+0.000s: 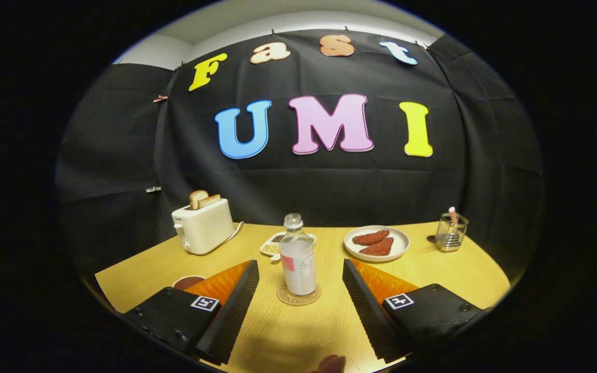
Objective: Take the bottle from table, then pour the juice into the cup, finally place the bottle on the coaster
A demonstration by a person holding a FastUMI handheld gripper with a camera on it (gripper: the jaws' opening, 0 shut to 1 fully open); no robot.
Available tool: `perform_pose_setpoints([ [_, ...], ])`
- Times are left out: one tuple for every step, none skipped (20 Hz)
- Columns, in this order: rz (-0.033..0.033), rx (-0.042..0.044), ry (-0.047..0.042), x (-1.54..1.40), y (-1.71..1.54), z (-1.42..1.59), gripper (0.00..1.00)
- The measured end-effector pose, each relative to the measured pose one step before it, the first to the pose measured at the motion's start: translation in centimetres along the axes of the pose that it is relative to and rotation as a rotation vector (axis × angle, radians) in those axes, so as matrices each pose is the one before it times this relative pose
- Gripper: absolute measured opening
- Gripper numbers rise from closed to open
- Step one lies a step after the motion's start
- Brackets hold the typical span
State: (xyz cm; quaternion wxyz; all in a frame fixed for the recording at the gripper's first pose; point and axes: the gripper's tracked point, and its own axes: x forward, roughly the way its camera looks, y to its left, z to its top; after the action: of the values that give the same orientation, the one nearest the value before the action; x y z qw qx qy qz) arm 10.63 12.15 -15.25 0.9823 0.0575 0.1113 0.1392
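The claw [298, 290] hangs spread wide, touching nothing, with the bottle [298, 256] upright on the coaster [298, 295] at twelve o'clock between its fingertips. A finger swinging sideways could topple the tall, narrow bottle onto the bench [433, 269].

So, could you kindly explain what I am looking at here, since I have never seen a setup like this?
This is no robot arm: a person carries a two-finger gripper by hand, and a fisheye camera on it looks forward along the fingers. They stand open and hold nothing. Between them, just ahead, a clear capped bottle stands upright on a round coaster on the wooden table. Beyond it are a small dish, a toaster with toast, a plate of two reddish patties and a glass holder. By the left finger peeks a cup with dark contents.
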Motion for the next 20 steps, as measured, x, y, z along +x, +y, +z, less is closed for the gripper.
perform_pose_setpoints([
  [-0.01260, -0.00444, -0.01629, -0.669, -0.686, 1.470, 0.99],
  [-0.01534, -0.00169, -0.01562, -0.606, -0.824, 1.407, 0.99],
  [-0.01669, 0.00015, -0.01832, -0.562, -0.786, 1.597, 0.99],
  [-0.01893, -0.00812, -0.01843, -0.521, -0.746, 1.603, 0.99],
  [-0.01445, -0.01531, -0.01747, -0.567, -0.790, 1.443, 0.99],
  [-0.00662, -0.02085, -0.01432, -0.588, -0.429, 1.152, 0.99],
  [-0.00426, -0.02181, -0.01179, -0.461, -0.273, 1.119, 0.99],
  [-0.00032, -0.01800, -0.01246, -0.415, -0.335, 1.039, 0.99],
  [-0.00653, -0.01276, -0.00918, -0.403, -0.365, 0.983, 0.99],
  [0.00062, -0.01029, -0.00518, -0.513, -0.265, 0.766, 0.99],
  [-0.00704, -0.01082, -0.00887, -0.516, -0.184, 0.848, 0.99],
  [-0.00575, -0.00707, -0.00913, -0.546, -0.241, 0.851, 0.99],
  [-0.00405, -0.00087, -0.00750, -0.489, -0.163, 0.747, 0.98],
  [-0.00197, 0.00527, -0.00961, -0.507, -0.009, 0.734, 0.97],
  [-0.00282, 0.00381, -0.01101, -0.426, 0.032, 0.907, 0.97],
  [-0.01450, -0.00141, -0.00597, -0.261, -0.203, 0.709, 0.97],
  [-0.00991, -0.00400, -0.00254, -0.272, -0.056, 0.729, 0.97],
  [-0.00999, -0.01027, -0.01236, -0.236, -0.041, 0.924, 0.97],
  [-0.01056, -0.01275, -0.01685, -0.331, -0.134, 1.125, 0.97],
  [-0.00475, -0.01045, -0.01857, -0.145, -0.011, 0.982, 0.97],
])
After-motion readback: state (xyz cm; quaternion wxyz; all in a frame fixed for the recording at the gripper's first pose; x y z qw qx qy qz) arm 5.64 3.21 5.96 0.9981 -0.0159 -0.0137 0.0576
